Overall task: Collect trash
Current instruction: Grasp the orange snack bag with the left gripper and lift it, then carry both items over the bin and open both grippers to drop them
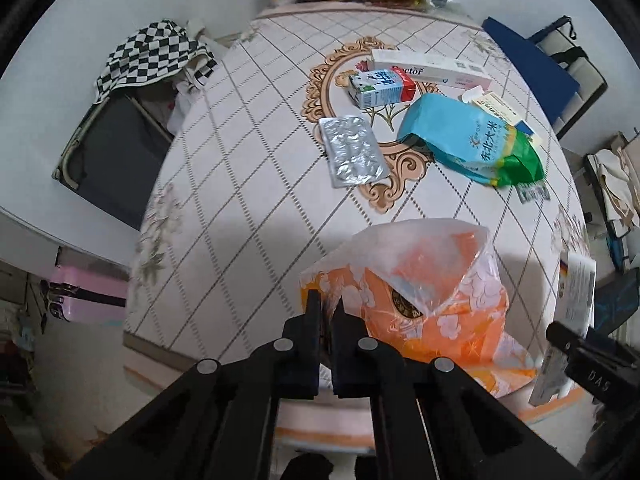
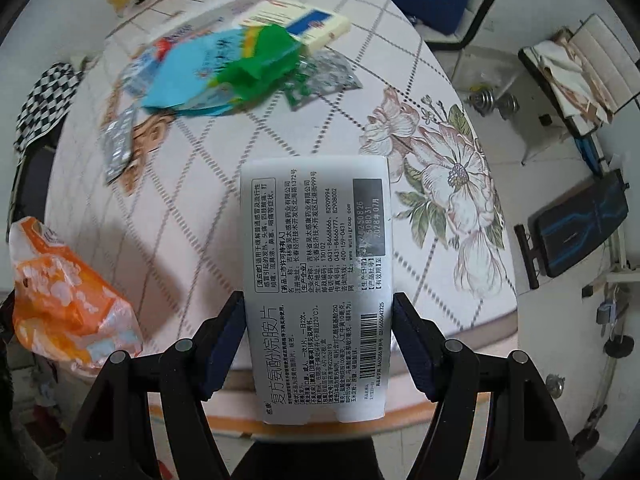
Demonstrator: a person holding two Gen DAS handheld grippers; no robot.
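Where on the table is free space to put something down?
Bare cloth lies left of the foil blister pack, and between it and the orange bag. The flower print at the right edge is bare too. Crowded: around the blue rice bag.

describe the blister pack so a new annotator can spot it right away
On the round table, look left of the blue rice bag, below the milk carton. The blister pack lies flat there, apart from both: the only crinkled silver foil rectangle, unprinted.
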